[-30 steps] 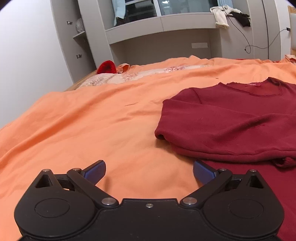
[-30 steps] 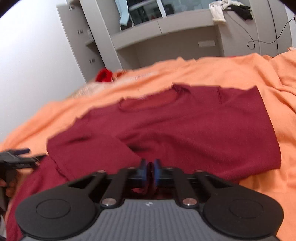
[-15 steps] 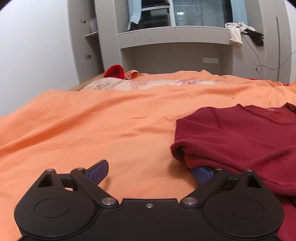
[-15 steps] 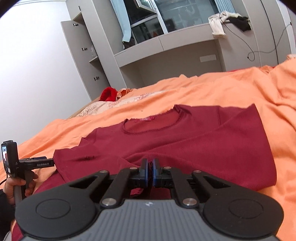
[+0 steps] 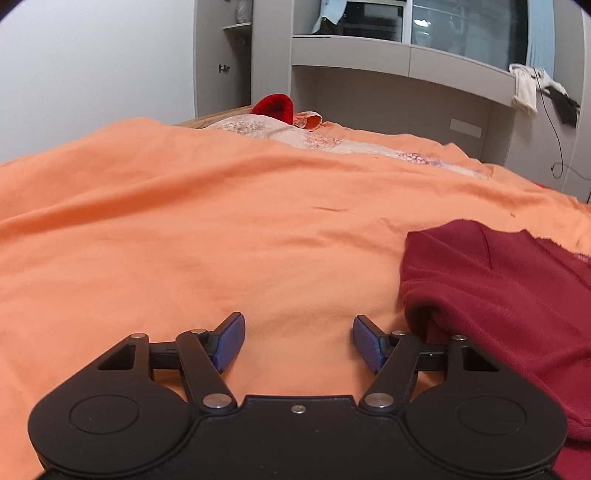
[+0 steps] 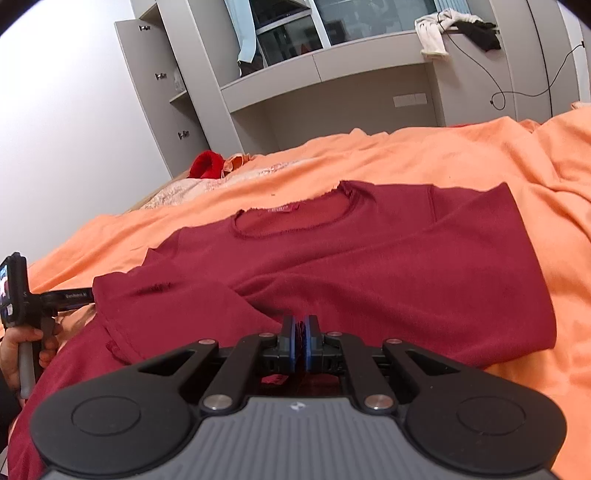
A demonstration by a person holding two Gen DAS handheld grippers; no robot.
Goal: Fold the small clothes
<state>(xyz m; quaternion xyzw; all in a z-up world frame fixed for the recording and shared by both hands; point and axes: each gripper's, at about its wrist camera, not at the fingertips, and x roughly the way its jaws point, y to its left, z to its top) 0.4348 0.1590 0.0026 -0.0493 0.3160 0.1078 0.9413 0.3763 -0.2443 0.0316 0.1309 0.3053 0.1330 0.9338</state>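
Observation:
A dark red long-sleeved shirt (image 6: pixel 388 258) lies spread on the orange bedsheet (image 6: pixel 480 155), neckline away from me, its left sleeve folded in across the body. My right gripper (image 6: pixel 302 339) is shut on the shirt's near edge, with red cloth pinched between the blue pads. My left gripper (image 5: pixel 299 341) hovers over bare sheet just left of the shirt's folded edge (image 5: pixel 498 295). Its jaws are closing, and only sheet lies between the pads (image 5: pixel 231 341). The right wrist view also shows the left gripper (image 6: pixel 22 295) at the far left, held by a hand.
A red knitted item (image 5: pixel 275 105) and a pale floral cover (image 5: pixel 295 136) lie at the bed's far end. Behind stand grey cabinets (image 5: pixel 240 55) and a shelf with draped clothes (image 6: pixel 454 29) and a cable. Orange sheet (image 5: pixel 184 229) stretches left of the shirt.
In the left wrist view the camera has rolled and moved left, so the shirt sits farther right. The left jaws have narrowed and its right finger has come off the sleeve edge. The right gripper holds still.

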